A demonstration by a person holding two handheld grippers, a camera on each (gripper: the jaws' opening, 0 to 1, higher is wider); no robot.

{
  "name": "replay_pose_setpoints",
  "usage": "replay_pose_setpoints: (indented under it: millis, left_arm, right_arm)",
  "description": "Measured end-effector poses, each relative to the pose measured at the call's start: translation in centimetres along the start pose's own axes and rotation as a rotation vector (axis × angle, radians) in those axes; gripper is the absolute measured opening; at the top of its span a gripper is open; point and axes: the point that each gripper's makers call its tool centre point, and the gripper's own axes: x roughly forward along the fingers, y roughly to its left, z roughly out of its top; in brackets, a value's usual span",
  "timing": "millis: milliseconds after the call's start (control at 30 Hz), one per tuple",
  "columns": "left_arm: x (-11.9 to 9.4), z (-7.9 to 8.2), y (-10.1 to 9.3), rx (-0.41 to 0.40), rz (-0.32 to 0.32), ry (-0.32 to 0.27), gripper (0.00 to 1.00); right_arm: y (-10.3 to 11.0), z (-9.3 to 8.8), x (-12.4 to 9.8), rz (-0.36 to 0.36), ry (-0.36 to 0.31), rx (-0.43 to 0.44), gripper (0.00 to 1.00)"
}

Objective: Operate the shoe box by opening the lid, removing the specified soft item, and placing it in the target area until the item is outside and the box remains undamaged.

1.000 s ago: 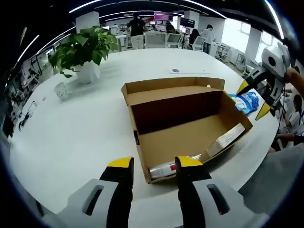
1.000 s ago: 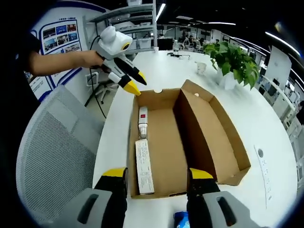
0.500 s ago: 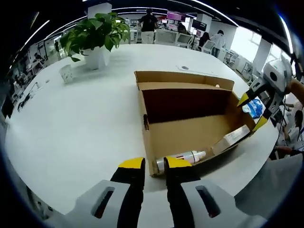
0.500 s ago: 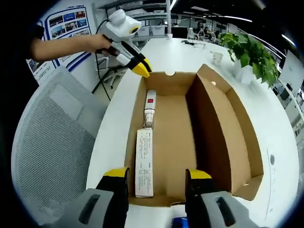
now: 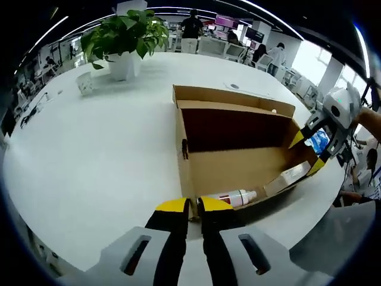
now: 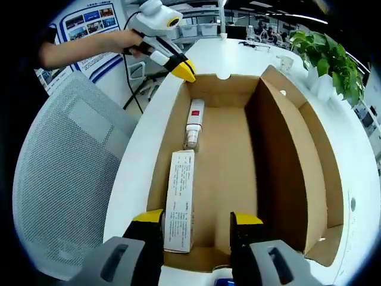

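Open cardboard shoe box [image 5: 238,152] [image 6: 238,161] on a white round worktop [image 5: 89,137] [image 6: 357,155], lid folded back. Inside, along one long wall, lay a white tube with a red label [image 5: 233,197] [image 6: 193,122] and, end to end with it, a flat white carton [image 5: 288,177] [image 6: 179,199].

Left gripper [image 5: 190,205] [image 6: 183,69]: yellow-tipped fingers nearly pressed together at the near end wall of the box, just beside the tube; whether they pinched the cardboard edge could not be told.

Right gripper [image 6: 196,217] [image 5: 306,154]: fingers spread, poised over the opposite end wall, one tip above the carton (holding nothing). A blue packet [image 5: 318,140] lay on the worktop just beyond that end.

Surroundings: potted green plant [image 5: 122,39] [image 6: 333,44] at the far side of the worktop; grey mesh chair [image 6: 65,179] beside it.
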Motion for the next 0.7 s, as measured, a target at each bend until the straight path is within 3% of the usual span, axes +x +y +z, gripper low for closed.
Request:
replay_pose_setpoints:
  millis: [133, 467, 700]
  left_arm:
    - [0.0, 0.0, 0.0, -0.007, 0.001, -0.002, 0.05]
    - [0.0, -0.1, 0.0, -0.009, 0.005, -0.008, 0.04]
    - [0.0, -0.1, 0.0, -0.002, 0.009, -0.009, 0.04]
  right_arm:
    - [-0.4, -0.4, -0.4, -0.022, 0.006, 0.002, 0.39]
    - [0.8, -0.3, 0.2, -0.006, -0.004, -0.004, 0.17]
    - [0.9, -0.1, 0.6, -0.013, -0.005, 0.007, 0.15]
